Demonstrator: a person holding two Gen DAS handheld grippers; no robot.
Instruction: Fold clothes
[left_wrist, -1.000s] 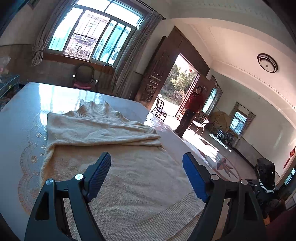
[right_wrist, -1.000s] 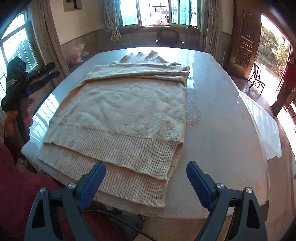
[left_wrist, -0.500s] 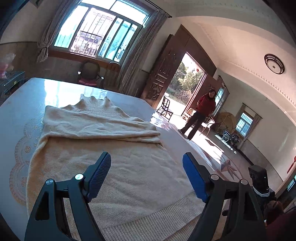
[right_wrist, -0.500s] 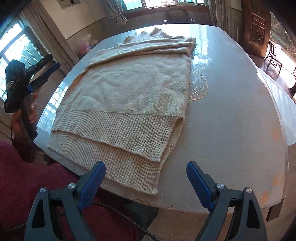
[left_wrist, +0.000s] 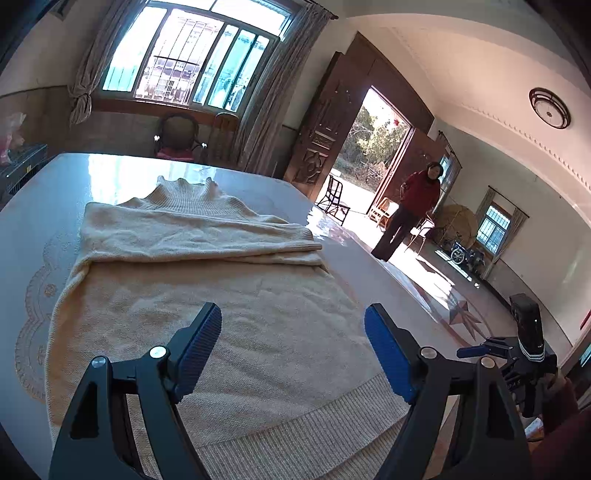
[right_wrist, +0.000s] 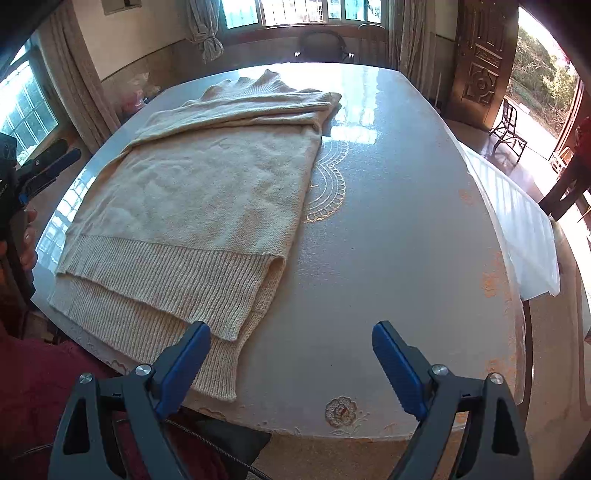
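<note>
right wrist: right gripper (right_wrist: 291, 360) agape above sweater (right_wrist: 207, 192) hem.

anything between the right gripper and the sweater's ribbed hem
Nothing visible. The right gripper is open over the table edge, and the sweater hem lies uncovered just beside its left finger.

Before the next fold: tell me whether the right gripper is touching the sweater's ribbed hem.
Cannot tell. In the right wrist view the open right gripper has one fingertip overlapping the sweater hem corner; height above it is unclear.
</note>
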